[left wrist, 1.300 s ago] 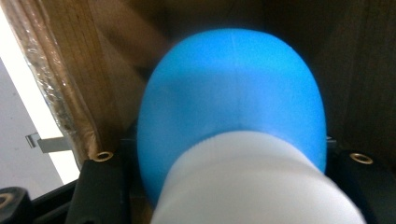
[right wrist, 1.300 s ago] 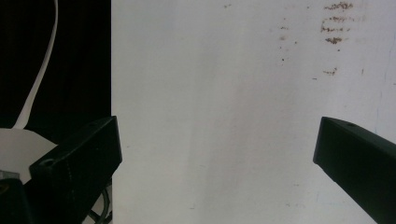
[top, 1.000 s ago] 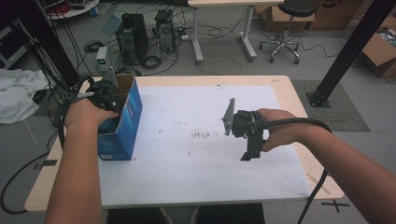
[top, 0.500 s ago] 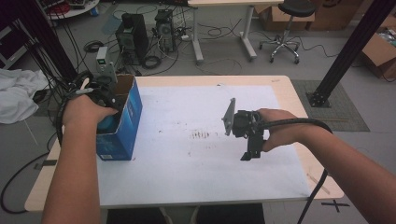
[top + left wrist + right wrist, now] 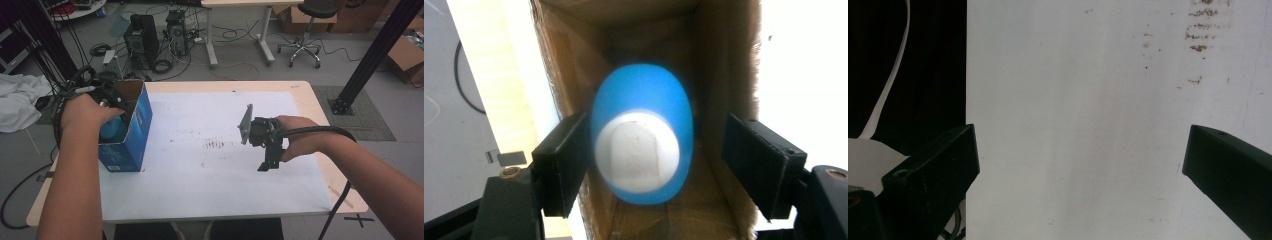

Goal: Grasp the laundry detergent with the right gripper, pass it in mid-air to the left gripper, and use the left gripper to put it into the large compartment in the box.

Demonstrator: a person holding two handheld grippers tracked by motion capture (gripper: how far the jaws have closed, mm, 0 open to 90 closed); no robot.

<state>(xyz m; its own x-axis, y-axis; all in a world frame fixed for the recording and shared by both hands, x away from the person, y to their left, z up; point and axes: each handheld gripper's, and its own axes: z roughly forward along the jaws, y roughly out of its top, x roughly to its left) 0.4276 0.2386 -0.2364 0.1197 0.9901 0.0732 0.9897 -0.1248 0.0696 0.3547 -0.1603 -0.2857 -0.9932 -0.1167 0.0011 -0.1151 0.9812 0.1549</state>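
An open blue cardboard box (image 5: 131, 131) stands on the left of the white table top (image 5: 200, 170). Inside it sits a blue bottle (image 5: 641, 95) with a white cap (image 5: 636, 150); its blue top also shows in the high view (image 5: 111, 129). My left gripper (image 5: 651, 150) points down into the box (image 5: 724, 65), and its jaws have just been opening. The bottle is between them, and there is a clear gap at the right pad (image 5: 759, 165). My right gripper (image 5: 267, 160) hangs over the table's right half, wide open (image 5: 1080, 160) with nothing between its fingers.
The box stands close to the table's left edge (image 5: 55, 170). Faint brown smudges (image 5: 215, 145) mark the sheet's middle. Beyond the far edge, the floor holds computer towers (image 5: 142, 42), cables and an office chair (image 5: 305, 30). A black post (image 5: 370, 55) stands at the right.
My left hand has risen slightly over the box. The right hand and its gripper have stayed where they were.
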